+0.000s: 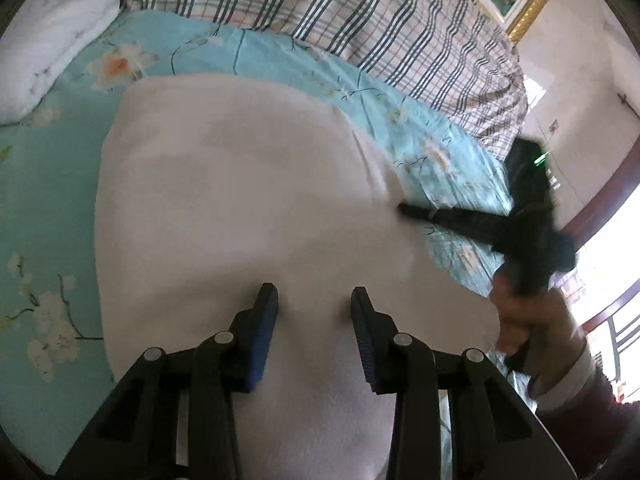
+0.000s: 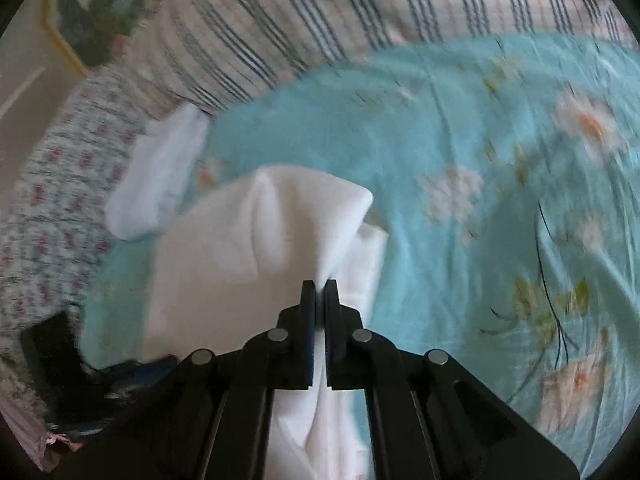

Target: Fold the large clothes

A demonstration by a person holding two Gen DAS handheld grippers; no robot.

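Note:
A large white garment [image 1: 240, 200] lies spread on a light blue floral bedsheet [image 1: 44, 200]. My left gripper [image 1: 314, 300] is open and empty, its fingers just over the garment's near part. My right gripper [image 2: 319, 286] is shut on a bunched fold of the white garment [image 2: 256, 240] and lifts it off the sheet [image 2: 480, 160]. In the left wrist view the right gripper [image 1: 404, 210] reaches in from the right, its tip at the garment's right edge, held by a hand [image 1: 528, 320].
A plaid quilt [image 1: 360, 12] is piled along the back of the bed. A folded white item [image 1: 52, 40] lies at the far left, also in the right wrist view [image 2: 160, 176]. A floral pillow [image 2: 52, 208] and dark clothes [image 2: 72, 372] are at the left.

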